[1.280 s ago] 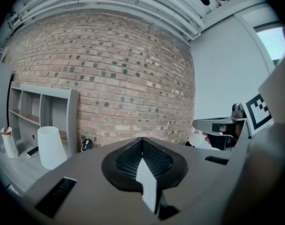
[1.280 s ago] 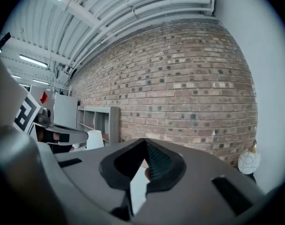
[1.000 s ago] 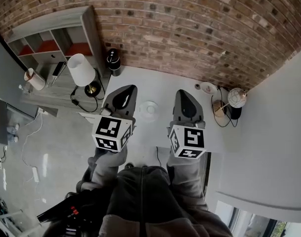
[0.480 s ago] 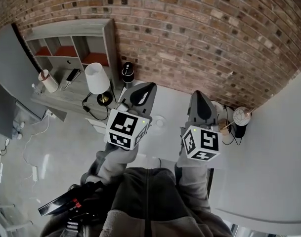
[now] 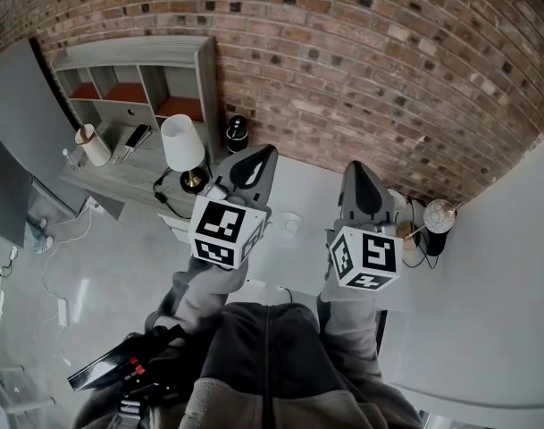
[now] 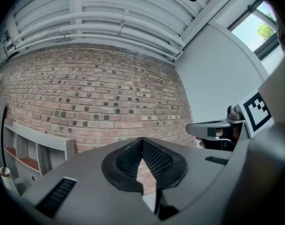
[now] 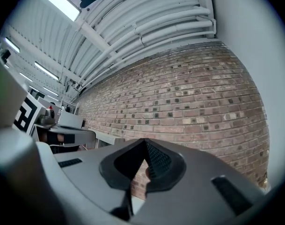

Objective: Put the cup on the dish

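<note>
Both grippers have risen since a second ago, the left gripper (image 5: pixel 258 155) left of the dish (image 5: pixel 288 224) and the right gripper (image 5: pixel 359 168) right of it, each with jaws pressed together on nothing. The dish lies on the white table (image 5: pixel 312 186) and shows only small in the gap between them. Whether the cup stands on it is too small to tell.

The left gripper (image 5: pixel 251 161) and right gripper (image 5: pixel 360 173) are held side by side, pointed forward — both jaw pairs are pressed together, empty.
</note>
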`<state>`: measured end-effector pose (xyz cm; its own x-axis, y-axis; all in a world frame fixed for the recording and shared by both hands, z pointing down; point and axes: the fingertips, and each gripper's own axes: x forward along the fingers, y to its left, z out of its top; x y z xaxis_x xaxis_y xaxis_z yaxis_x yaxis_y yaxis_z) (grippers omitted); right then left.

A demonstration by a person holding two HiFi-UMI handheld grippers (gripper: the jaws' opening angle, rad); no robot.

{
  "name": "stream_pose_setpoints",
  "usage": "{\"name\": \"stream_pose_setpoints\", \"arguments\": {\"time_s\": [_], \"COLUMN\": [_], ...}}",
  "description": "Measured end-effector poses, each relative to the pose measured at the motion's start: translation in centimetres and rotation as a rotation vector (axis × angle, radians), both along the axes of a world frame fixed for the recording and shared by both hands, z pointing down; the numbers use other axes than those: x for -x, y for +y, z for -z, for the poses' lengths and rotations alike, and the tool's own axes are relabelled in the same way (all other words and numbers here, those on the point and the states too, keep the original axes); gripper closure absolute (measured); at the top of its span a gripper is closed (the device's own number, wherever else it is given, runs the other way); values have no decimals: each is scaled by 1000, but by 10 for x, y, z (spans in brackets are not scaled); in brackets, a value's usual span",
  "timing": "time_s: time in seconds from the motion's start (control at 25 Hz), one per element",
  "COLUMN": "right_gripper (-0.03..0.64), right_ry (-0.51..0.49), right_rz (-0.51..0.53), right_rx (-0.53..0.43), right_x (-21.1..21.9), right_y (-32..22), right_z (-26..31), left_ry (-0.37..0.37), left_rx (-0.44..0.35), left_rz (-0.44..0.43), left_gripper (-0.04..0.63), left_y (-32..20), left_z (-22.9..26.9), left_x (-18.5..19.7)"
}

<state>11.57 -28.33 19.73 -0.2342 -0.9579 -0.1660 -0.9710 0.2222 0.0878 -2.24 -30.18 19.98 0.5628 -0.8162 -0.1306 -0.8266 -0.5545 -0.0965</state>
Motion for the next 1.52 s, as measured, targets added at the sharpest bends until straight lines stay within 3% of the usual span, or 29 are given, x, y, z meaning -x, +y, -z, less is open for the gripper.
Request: {"name": "stream_pose_setpoints", "arguments": {"time_s": [1.52], "right_gripper": [615], "right_ry": [6], "right_rz": [29], "right_rx": [4], "right_x": [-1], "right_y": [27], "right_z": [-6], "left_ry": [-36], "left_rx": [25], "left_rz": [52], "left_gripper": [591], "left_y": [24], "left_z": [-10], "left_x": [0]}}
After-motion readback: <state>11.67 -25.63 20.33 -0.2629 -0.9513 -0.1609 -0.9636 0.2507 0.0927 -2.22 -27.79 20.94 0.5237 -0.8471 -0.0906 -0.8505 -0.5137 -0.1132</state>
